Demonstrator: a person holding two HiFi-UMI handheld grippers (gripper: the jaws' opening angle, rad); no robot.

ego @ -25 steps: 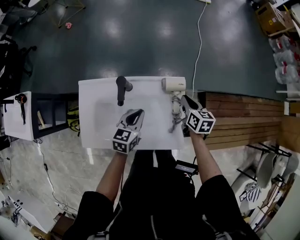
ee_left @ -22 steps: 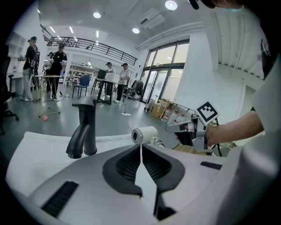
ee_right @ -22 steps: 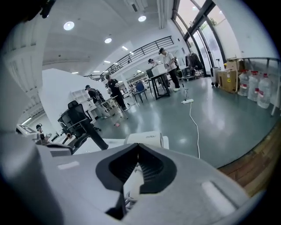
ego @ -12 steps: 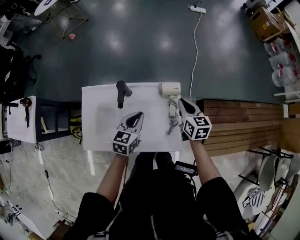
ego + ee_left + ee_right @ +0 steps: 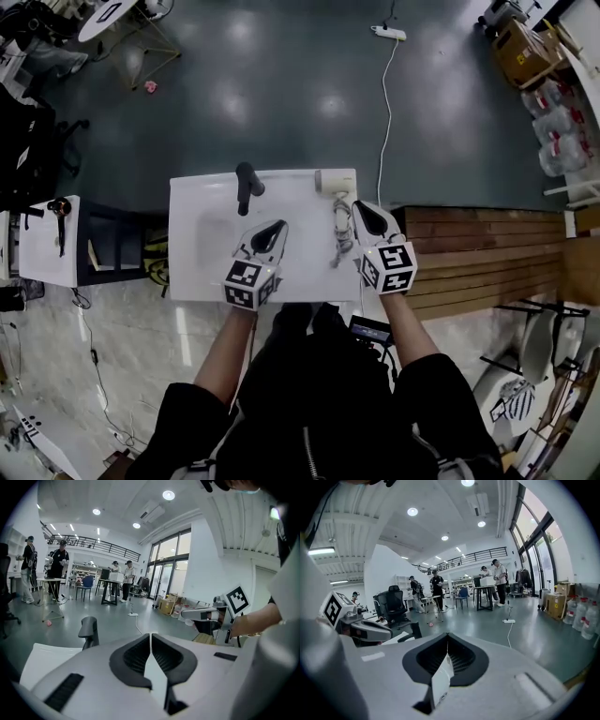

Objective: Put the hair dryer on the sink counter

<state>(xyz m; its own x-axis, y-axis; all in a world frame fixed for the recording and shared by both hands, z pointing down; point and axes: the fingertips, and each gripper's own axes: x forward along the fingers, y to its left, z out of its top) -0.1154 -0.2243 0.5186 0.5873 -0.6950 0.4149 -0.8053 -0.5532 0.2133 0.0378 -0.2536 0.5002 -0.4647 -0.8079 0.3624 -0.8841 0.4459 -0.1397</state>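
Observation:
A cream hair dryer lies on the white sink counter, at its far right corner. Its handle points toward me and its cord is bunched near the front edge. My right gripper sits just right of the handle, shut with nothing in it; the right gripper view also has the jaws meeting. My left gripper hovers over the middle of the counter, shut and empty. The dryer is not visible in either gripper view.
A black faucet stands at the counter's far edge, left of the dryer. A wooden platform adjoins the counter on the right, a black shelf on the left. A power strip and cable lie on the floor beyond.
My right gripper has drawn back a little from the hair dryer's handle toward me. The dryer stays on the counter and the left gripper has hardly moved.

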